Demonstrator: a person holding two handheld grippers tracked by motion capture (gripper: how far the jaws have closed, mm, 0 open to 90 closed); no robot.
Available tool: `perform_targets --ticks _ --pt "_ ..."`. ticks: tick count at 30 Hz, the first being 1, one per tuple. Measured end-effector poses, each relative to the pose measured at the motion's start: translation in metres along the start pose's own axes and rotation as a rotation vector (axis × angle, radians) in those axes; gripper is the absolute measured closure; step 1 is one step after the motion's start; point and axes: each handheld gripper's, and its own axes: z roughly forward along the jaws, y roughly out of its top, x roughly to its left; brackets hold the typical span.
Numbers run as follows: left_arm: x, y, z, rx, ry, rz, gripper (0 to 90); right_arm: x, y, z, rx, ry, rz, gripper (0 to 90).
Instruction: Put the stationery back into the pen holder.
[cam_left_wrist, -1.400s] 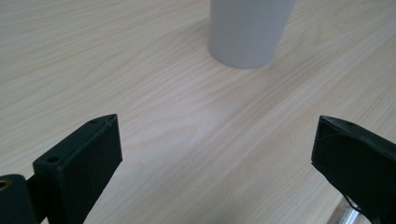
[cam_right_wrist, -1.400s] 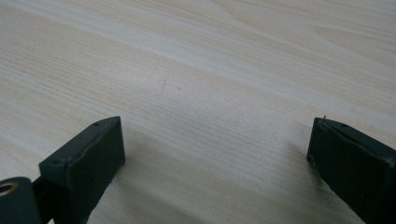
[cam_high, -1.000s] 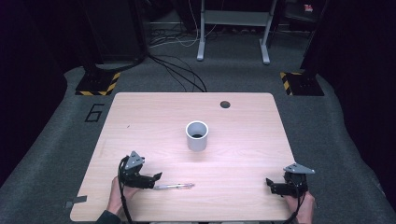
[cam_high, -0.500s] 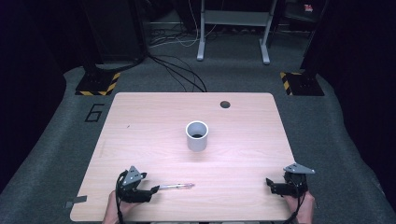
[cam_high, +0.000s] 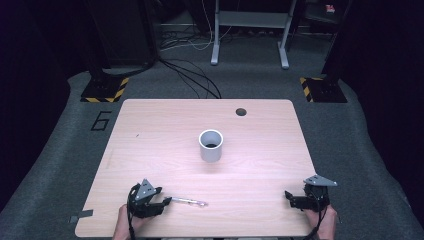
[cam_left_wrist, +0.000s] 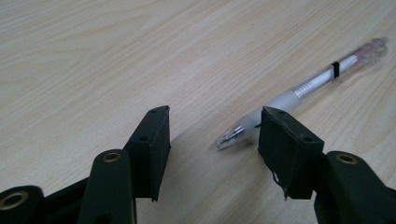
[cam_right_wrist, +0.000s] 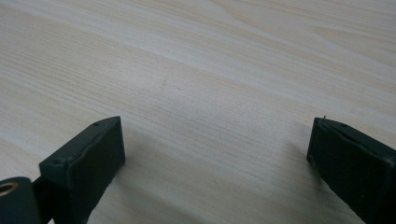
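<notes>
So the left hand-held gripper is down low at the near left corner of the tabletop, and its jaws have just been closing in. They're about half apart and not clamped on anything. In the left gripper view the pen lies flat on the wood with its tip end poking into the gap between the jaws; one jaw sits right against the pen's frosted grip, though I can't tell if it's actually touching, and the other jaw stands clear of it. From the high view the pen stretches to the right from that gripper, along the near edge. The right hand-held gripper rests at the near right corner, jaws wide apart over bare wood. A white cup stands upright mid-table, well apart from both.
</notes>
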Motion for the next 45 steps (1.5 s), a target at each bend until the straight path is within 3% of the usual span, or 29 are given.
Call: perform_targets --ticks 4,11,16,22,26,29,35,38,40,43,45 --pt "0.000 0.001 0.003 -0.009 0.011 0.009 48.0 0.000 0.000 0.000 -0.002 -0.002 0.000 3.8" --pt "0.002 0.008 0.009 0.005 0.043 -0.009 47.0 0.000 0.000 0.000 -0.005 -0.004 0.001 3.8" --pt "0.006 0.017 0.016 0.028 0.099 -0.064 42.7 0.000 0.000 0.000 -0.006 -0.005 0.002 3.8" --pt "0.007 0.027 0.026 0.048 0.125 -0.078 40.2 0.000 0.000 0.000 -0.003 -0.004 0.000 3.8" --pt "0.004 0.034 0.032 0.062 0.131 -0.109 36.3 0.000 0.000 0.000 0.000 0.000 0.000 3.8" --pt "0.000 0.037 0.034 0.044 0.139 -0.158 32.4 0.000 0.000 0.000 -0.003 -0.004 0.001 3.8" --pt "-0.007 0.048 0.037 0.030 0.112 -0.202 24.8 0.000 0.000 0.000 -0.002 -0.002 0.000 3.8" --pt "-0.012 0.051 0.040 0.071 0.097 -0.186 25.3 0.000 0.000 0.000 -0.001 0.000 0.000 3.8" --pt "-0.017 0.052 0.042 0.104 0.102 -0.176 30.1 0.000 0.000 0.000 -0.004 -0.004 0.001 3.8" --pt "-0.021 0.050 0.043 0.104 0.105 -0.176 32.4 0.000 0.000 0.000 -0.004 -0.004 0.001 3.8" --pt "-0.022 0.050 0.041 0.109 0.100 -0.171 38.5 0.000 0.000 0.000 -0.001 0.000 0.000 3.8"
